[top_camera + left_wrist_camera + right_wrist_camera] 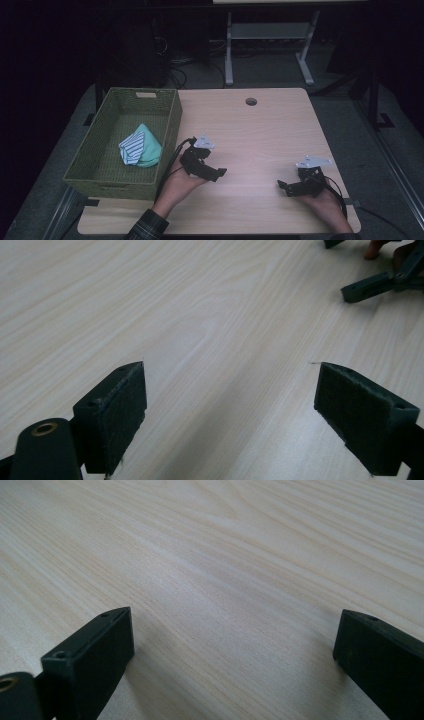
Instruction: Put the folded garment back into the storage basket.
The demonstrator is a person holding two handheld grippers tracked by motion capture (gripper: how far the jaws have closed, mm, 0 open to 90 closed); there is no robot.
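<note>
Folded cloth [140, 146], striped white and teal, lies inside the green woven basket [165, 131] at the table's [260, 135] left edge, well apart from both of my hands. My left gripper [212, 173] sits low over the bare wood just right of the basket, its jaws spread wide with nothing between the felt pads [122, 407]. My right gripper [290, 187] rests near the table's right front corner, jaws likewise standing apart over empty wood, pointing toward the left one.
</note>
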